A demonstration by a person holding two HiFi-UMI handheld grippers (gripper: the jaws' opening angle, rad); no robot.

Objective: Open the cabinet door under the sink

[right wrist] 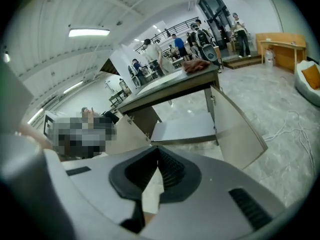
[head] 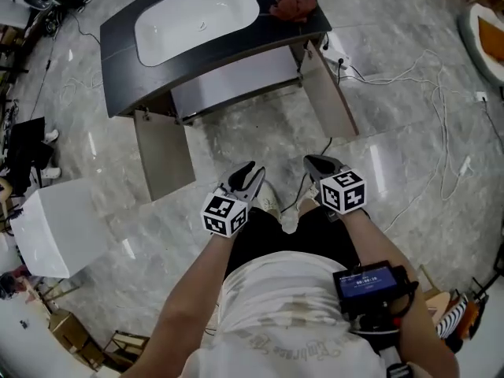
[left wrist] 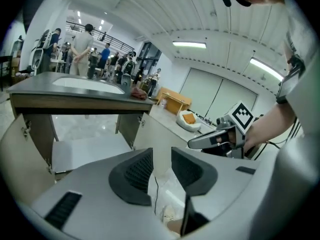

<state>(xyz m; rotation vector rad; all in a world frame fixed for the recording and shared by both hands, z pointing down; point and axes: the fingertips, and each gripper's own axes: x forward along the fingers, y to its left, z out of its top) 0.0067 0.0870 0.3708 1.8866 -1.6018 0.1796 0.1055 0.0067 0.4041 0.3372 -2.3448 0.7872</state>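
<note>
Grey marbled floor point(head: 260, 144) runs under the whole scene. Nearest the head camera, the 2 tools are held side by side in front of the person's light shirt point(head: 276, 305). The left gripper point(head: 252, 170) has its jaws a narrow gap apart with nothing between them; only floor shows through the gap. Just to its right, the right gripper point(head: 316, 162) has its jaws closed tip to tip, and it grips nothing. A pair of pale shoes point(head: 273, 201) shows on the floor between and below the 2 grippers. Neither gripper touches the cabinet; bare floor lies between them and it. Ahead of the left gripper the left cabinet door point(head: 165, 157) stands swung out towards the person. Ahead of the right gripper, slightly further off, the right cabinet door point(head: 332, 94) stands swung out likewise, so both doors under the sink are open. Between the 2 doors a pale shelf point(head: 236, 79) inside the cabinet is in plain sight. Above it lies the dark countertop point(head: 118, 50) with the white sink point(head: 197, 10) set in it and a reddish cloth point(head: 293, 5) beside the basin. Loose white cables point(head: 417, 77) trail over the floor off to the right of the right gripper.
</note>
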